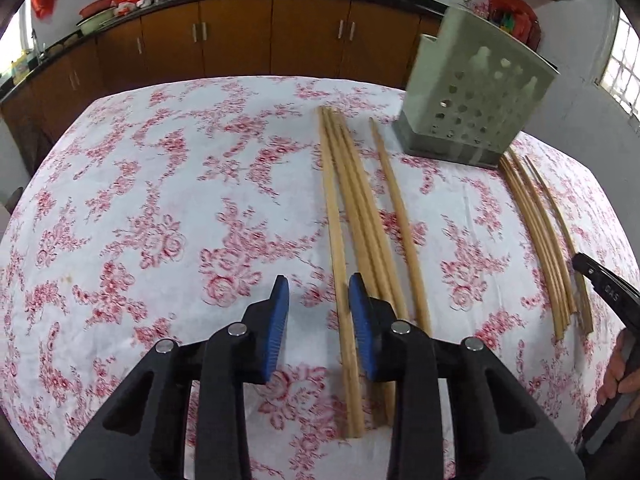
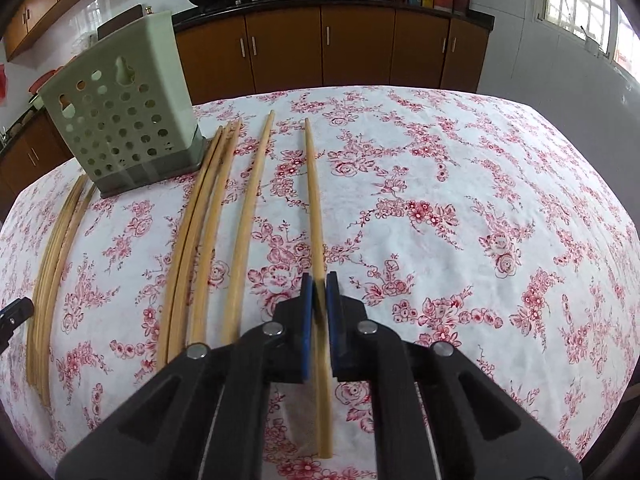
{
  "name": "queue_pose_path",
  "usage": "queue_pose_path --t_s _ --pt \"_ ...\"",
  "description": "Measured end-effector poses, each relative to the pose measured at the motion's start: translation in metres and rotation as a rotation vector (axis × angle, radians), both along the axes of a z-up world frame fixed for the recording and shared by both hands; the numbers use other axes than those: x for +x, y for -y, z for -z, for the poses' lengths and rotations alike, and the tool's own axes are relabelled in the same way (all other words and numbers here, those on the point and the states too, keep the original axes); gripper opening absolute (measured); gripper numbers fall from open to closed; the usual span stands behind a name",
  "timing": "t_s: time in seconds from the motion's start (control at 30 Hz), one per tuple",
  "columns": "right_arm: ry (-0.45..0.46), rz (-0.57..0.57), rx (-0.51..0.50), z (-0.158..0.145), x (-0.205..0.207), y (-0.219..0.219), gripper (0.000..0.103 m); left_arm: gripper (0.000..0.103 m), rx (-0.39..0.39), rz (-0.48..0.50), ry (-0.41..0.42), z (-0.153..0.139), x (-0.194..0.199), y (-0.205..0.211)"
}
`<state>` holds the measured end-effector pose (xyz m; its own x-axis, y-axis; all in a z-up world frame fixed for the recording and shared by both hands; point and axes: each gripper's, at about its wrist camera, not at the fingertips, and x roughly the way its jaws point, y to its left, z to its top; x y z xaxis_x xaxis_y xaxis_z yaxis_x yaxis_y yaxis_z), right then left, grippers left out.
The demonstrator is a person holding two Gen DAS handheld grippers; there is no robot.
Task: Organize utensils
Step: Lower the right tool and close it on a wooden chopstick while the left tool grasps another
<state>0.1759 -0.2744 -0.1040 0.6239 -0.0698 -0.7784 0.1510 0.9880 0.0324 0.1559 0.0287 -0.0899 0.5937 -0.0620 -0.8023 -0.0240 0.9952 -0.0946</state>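
Observation:
Wooden chopsticks lie lengthwise on the floral tablecloth [image 1: 160, 200]. My left gripper [image 1: 319, 280] is open low over the near ends of a bunch of chopsticks [image 1: 352, 184]. The bunch's leftmost stick [image 1: 334, 216] runs between the blue pads, and neither pad presses on it. One more chopstick [image 1: 400, 216] lies just right of the bunch. My right gripper [image 2: 319, 278] is shut on a single chopstick [image 2: 314, 200], which sticks out ahead of and behind the pads. A pale green perforated utensil holder [image 2: 120, 120] stands upright at the far side.
Another chopstick [image 2: 248, 208] and a group of three [image 2: 204, 216] lie left of the held one. The far edge of the table faces brown cabinets [image 2: 320, 48]. A hand [image 1: 620, 376] holds the right tool at the edge of the left wrist view.

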Motion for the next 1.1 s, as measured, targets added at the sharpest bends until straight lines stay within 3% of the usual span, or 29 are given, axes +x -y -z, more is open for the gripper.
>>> queue_pose_path --t_s 0.13,0.33,0.4,0.43,0.6,0.83,1.1 --pt "-0.001 0.010 -0.020 0.001 0.003 0.001 0.009 0.032 0.021 -0.040 0.000 0.001 0.003 -0.011" --pt "0.004 -0.014 -0.033 0.001 0.006 -0.005 0.012 0.031 0.064 -0.024 0.009 0.003 0.011 0.002" --pt "0.008 -0.023 -0.047 0.000 0.010 -0.005 0.010 0.012 0.090 -0.047 0.015 0.004 0.017 0.003" --pt "0.009 -0.025 -0.045 0.000 0.012 -0.004 0.009 0.009 0.088 -0.059 0.015 0.004 0.020 0.000" --pt "0.017 0.031 -0.014 0.000 0.021 0.018 0.008 0.008 0.058 -0.121 0.009 0.003 0.035 -0.031" --pt "0.020 0.023 0.016 0.001 0.012 0.026 0.010 0.009 0.016 -0.056 0.013 0.005 0.027 -0.040" --pt "0.016 0.016 0.021 0.002 -0.004 0.025 0.010 0.009 0.041 -0.030 0.030 0.006 0.002 -0.030"
